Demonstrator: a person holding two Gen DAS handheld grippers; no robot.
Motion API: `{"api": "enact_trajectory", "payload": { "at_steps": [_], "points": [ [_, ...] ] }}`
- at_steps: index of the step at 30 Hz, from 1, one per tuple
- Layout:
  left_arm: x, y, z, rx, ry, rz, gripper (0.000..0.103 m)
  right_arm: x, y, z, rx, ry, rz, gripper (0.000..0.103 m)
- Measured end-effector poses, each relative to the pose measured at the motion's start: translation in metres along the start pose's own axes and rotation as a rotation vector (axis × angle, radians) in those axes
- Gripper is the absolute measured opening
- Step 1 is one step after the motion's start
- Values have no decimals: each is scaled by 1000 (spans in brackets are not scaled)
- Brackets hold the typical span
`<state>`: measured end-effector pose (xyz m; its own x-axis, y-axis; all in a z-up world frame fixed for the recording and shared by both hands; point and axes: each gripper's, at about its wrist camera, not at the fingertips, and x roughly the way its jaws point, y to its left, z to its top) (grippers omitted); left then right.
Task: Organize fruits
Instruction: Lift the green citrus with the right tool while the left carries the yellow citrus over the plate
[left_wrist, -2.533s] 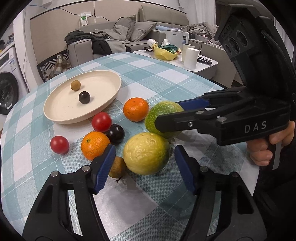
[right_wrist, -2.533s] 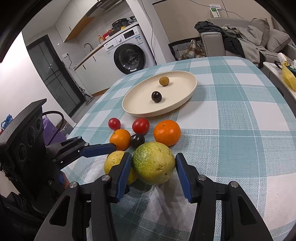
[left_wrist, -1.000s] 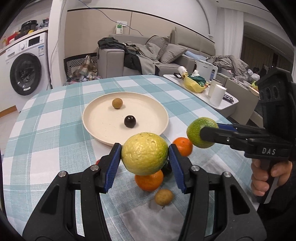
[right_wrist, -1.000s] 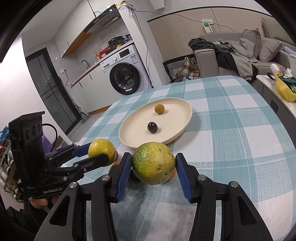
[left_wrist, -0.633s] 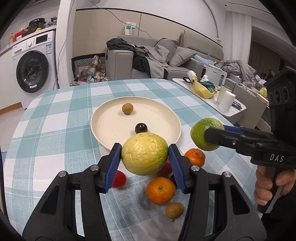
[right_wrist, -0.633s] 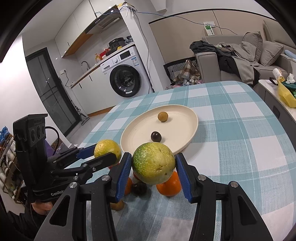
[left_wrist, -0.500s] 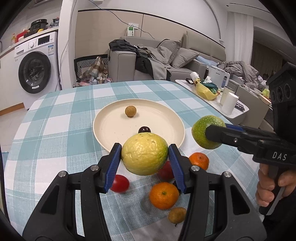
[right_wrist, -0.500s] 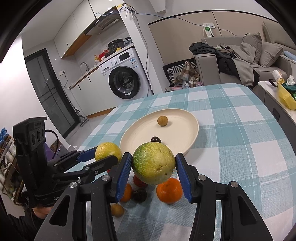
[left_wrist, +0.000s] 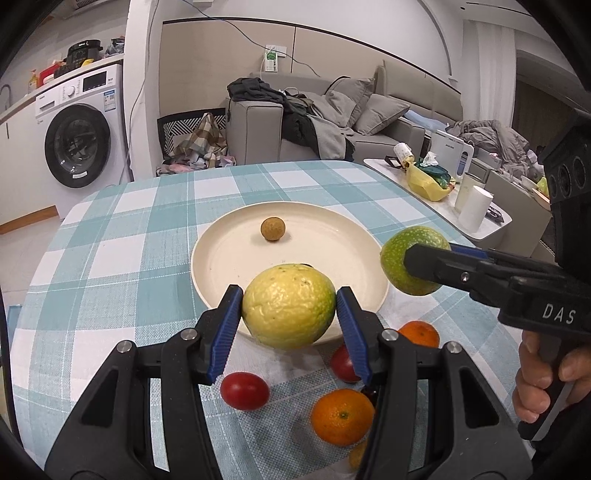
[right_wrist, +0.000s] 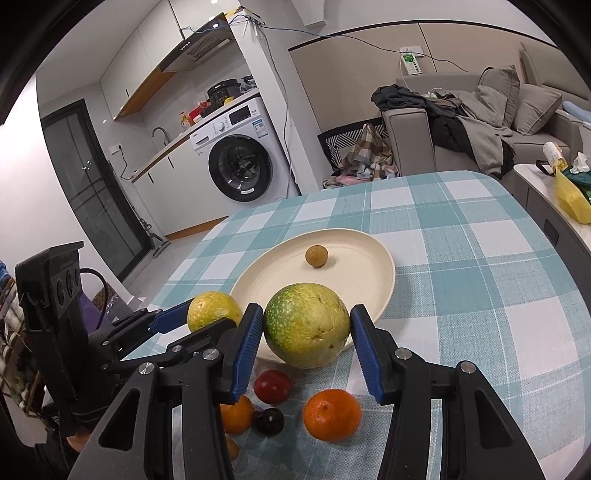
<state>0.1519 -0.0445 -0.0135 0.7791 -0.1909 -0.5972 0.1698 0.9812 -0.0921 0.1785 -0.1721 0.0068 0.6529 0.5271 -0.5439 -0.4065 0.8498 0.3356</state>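
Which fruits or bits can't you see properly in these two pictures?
- Dark fruit on the plate: left wrist view shows a sliver behind the yellow fruit; right wrist view none, green fruit covers it.
- Small brown fruit: left gripper finger hides most.
- Tomato: same finger covers half.

Left wrist view: looks forward and down along the left hand-held gripper (left_wrist: 290, 312), close above the bench (left_wrist: 110, 258); right wrist view: likewise along the right hand-held gripper (right_wrist: 306, 332); both share the plate (left_wrist: 221, 251) and each other's gripper.
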Motion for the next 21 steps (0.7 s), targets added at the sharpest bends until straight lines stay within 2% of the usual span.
{"api": "enact_trajectory", "payload": {
  "at_steps": [21],
  "points": [
    [32,7,1,1,61,34,50,39,-5,1,18,73,-27,50]
  ]
}}
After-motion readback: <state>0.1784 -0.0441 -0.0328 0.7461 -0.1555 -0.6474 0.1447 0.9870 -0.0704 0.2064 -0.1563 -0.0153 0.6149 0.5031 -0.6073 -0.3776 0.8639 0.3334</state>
